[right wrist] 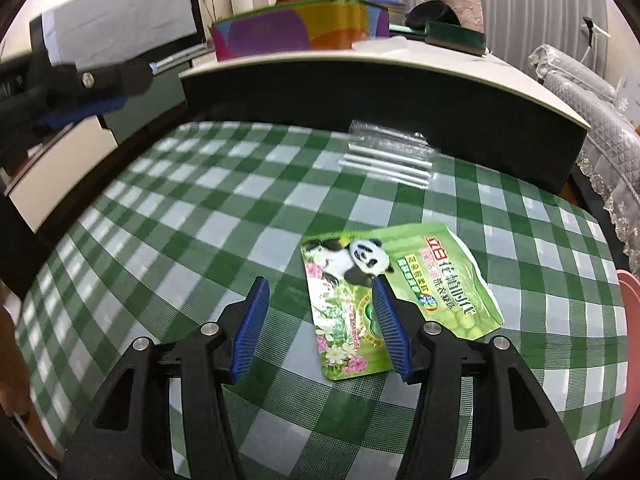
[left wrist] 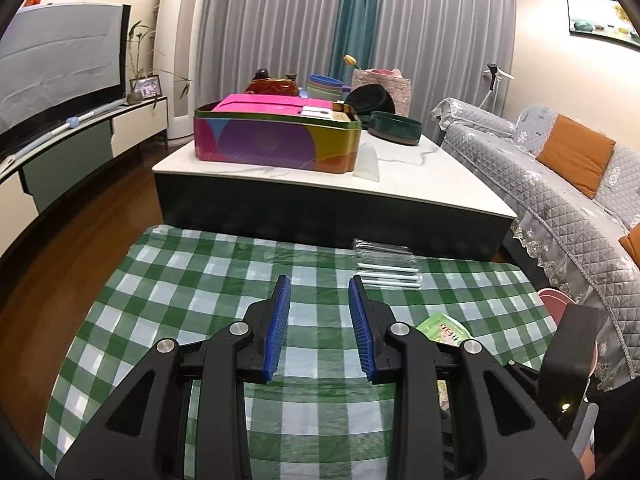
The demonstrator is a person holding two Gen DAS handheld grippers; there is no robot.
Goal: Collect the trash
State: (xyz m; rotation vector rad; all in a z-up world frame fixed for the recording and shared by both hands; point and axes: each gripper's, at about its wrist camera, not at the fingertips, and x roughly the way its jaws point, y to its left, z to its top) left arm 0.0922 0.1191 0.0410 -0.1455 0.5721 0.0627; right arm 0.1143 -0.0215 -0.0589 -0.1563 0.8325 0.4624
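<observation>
Green-checked cloth (right wrist: 224, 216) as the landmark: green panda pouch (right wrist: 400, 280) lying flat on it toward the near right, clear plastic wrapper (right wrist: 388, 160) at its far edge against the dark side of the marble-topped table (right wrist: 400, 68). Nothing collected yet, judging by both pieces untouched. Right gripper (right wrist: 320, 320) spread and empty, hanging over the pouch's left half, one pad above it, not pinching. Left gripper (left wrist: 320, 320) partly spread, empty, over bare cloth left of the pouch. Plenty of open cloth leftward; pink bin (right wrist: 630, 320) just off the cloth's right edge.
</observation>
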